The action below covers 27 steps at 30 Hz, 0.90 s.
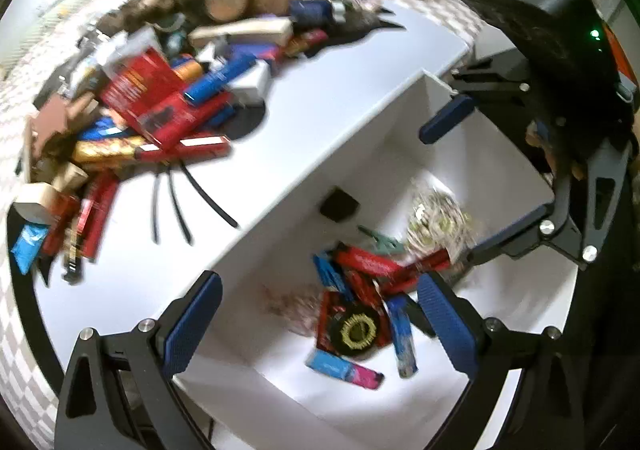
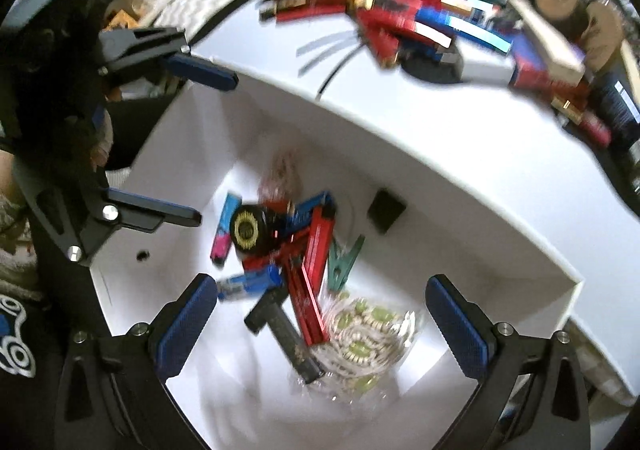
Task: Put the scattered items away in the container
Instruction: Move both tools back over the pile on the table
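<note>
Both grippers, left [image 1: 320,324] and right [image 2: 322,324], hang released and empty over the bin [image 1: 352,130]. Drop step looks finished; next, reach left to the far pile [image 1: 160,98] on the table [image 1: 340,62].

A round white tabletop [image 1: 328,98] carries a heaped pile of red, blue and gold packets and brown boxes [image 1: 160,102] along its far side. Thin black straps [image 1: 176,206] trail from the pile's near edge. Beside them stands an open white rectangular box [image 1: 332,186].
</note>
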Tool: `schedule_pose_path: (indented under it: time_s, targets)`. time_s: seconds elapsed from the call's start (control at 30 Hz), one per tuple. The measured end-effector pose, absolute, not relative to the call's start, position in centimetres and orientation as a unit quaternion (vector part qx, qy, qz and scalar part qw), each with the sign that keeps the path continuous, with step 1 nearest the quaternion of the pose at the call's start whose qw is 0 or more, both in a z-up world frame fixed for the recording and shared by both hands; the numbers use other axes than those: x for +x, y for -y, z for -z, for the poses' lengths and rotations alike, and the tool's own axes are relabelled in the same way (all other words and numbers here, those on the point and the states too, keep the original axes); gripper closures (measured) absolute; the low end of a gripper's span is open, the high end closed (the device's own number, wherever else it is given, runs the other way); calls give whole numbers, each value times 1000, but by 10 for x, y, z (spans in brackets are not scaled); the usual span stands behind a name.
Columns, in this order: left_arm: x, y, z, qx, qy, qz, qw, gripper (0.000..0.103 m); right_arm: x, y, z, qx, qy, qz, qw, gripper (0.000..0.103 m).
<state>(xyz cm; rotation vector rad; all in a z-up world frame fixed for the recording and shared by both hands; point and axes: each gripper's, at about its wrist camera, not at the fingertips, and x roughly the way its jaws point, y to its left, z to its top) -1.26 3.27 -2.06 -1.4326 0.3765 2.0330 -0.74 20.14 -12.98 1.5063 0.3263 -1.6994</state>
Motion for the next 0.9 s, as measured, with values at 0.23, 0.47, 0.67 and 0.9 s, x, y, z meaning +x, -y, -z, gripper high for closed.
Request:
schedule_pose_path:
  time_s: [0.23,0.47,0.67,0.9]
  targets:
    - [-36,-18,7,-502,-97,-815,271,4,-30,-214,107,546,-91,736,389,0]
    - [-35,-46,55,-445,-86,-863,222,4,-51,-240,78,484,-57,810,328,0]
    - [-33,-61,81,-443,-65,-871,202,4,-62,-250,67,438,-78,848,288,0]
    - [-73,-54,100,-468,-31,-868,166,4,-96,-252,80,446,-66,865,219,0]
